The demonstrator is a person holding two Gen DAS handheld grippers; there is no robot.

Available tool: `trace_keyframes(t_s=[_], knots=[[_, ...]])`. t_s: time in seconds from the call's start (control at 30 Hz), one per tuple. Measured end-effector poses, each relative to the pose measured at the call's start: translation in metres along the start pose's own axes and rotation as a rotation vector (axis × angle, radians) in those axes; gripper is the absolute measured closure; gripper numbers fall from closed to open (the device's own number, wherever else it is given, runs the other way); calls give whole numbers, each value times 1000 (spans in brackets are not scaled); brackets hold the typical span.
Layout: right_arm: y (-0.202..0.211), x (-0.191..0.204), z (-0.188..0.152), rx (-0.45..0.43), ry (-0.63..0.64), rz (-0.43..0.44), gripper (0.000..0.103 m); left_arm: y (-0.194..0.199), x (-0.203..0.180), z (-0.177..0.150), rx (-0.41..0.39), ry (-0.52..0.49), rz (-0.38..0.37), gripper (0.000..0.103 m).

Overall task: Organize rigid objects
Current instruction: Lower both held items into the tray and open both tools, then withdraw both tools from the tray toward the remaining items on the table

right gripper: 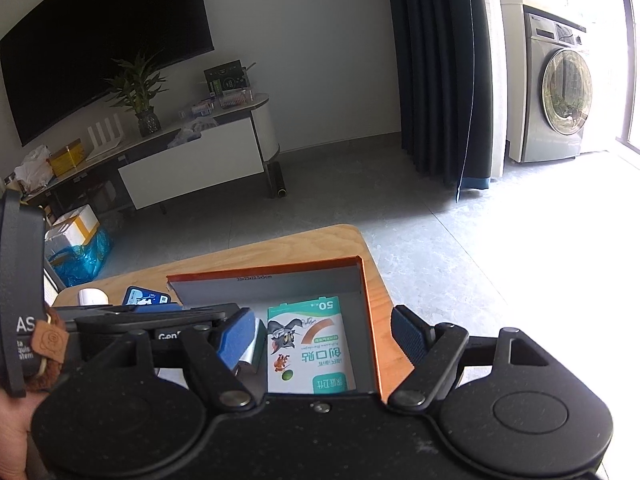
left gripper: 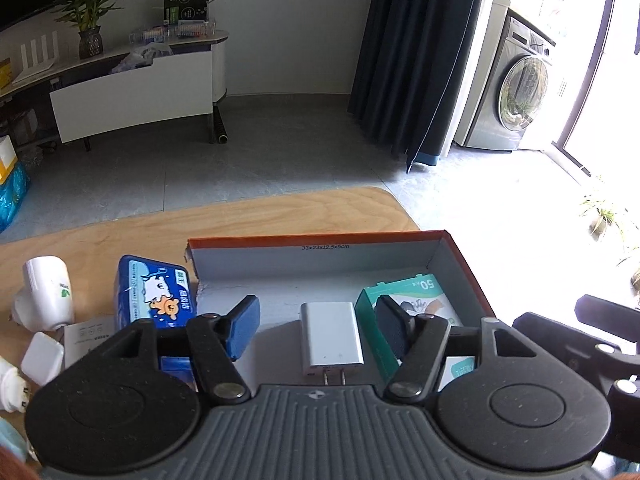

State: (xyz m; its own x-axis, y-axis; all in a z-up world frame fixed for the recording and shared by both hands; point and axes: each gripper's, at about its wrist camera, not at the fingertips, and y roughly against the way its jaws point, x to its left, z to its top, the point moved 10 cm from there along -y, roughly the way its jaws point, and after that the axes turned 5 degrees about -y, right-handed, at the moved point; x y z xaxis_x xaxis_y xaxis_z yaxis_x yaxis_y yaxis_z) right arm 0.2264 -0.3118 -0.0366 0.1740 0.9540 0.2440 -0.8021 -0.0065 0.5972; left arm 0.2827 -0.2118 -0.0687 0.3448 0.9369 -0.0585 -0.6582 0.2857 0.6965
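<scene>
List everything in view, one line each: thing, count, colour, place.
box: 1, orange outside, grey inside, open on table
charger: 1, silver-white, lying in box
plaster pack: 1, green-white, in box, right of charger
blue tin: 1, blue, on table left of box
bottle: 1, white, on table, far left
adapter: 1, white, on table below bottle
table: 1, light wood
TV stand: 1, white, by far wall
plant: 1, green, on TV stand
curtain: 1, dark blue
washer: 1, silver, far right
left gripper: 1, black, blue pads, open over charger
right gripper: 1, black, open over box
</scene>
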Motion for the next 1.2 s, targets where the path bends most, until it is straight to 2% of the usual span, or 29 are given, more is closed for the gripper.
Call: trace_keyframes(t_s=[0.07,0.17,0.37,1.2], knots=[[6,3,-2,-4,-4,5,13,10,4,-2,1,-8,21,28],[14,8,-5,-8,-9,15,13,25,11,-8,5,-18,75,24],[25,20,-14,7,1,27,12,53,25,-17,-1,-11,118,16],[39,87,-51,67,72,88,11,103,76,-52,-40,74,204,14]])
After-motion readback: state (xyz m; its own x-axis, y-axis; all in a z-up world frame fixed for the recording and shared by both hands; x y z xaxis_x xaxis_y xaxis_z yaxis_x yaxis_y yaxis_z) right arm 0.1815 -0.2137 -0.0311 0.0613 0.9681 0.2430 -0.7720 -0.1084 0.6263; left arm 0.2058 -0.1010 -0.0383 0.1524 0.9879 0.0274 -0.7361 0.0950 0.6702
